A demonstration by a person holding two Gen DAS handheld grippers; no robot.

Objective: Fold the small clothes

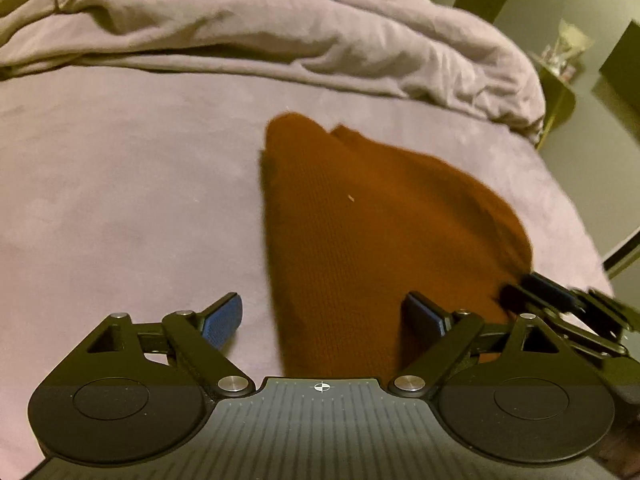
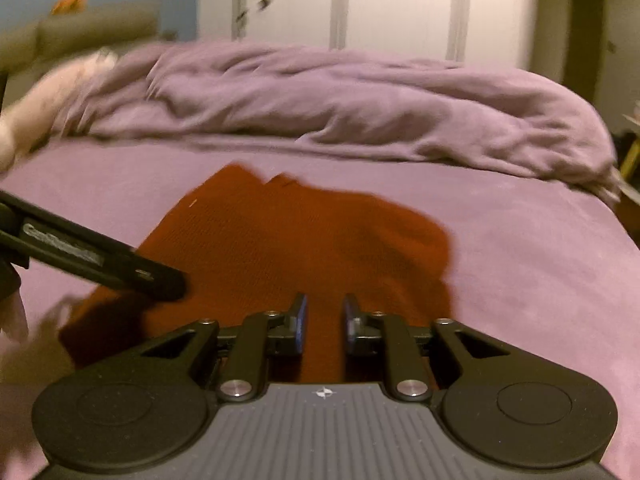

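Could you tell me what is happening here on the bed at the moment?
A person holding a two-finger gripper in each hand is working on a rust-brown knitted garment lying on the mauve bed sheet. The left gripper is wide open at the garment's near edge, one blue pad over the cloth and one over the sheet. The right gripper sits over the garment with its jaws narrowly apart, cloth showing between them. A crumpled mauve duvet lies behind.

Purple bed [image 1: 120, 184] under rust knit garment [image 1: 352, 220], rumpled duvet [image 1: 280, 28].
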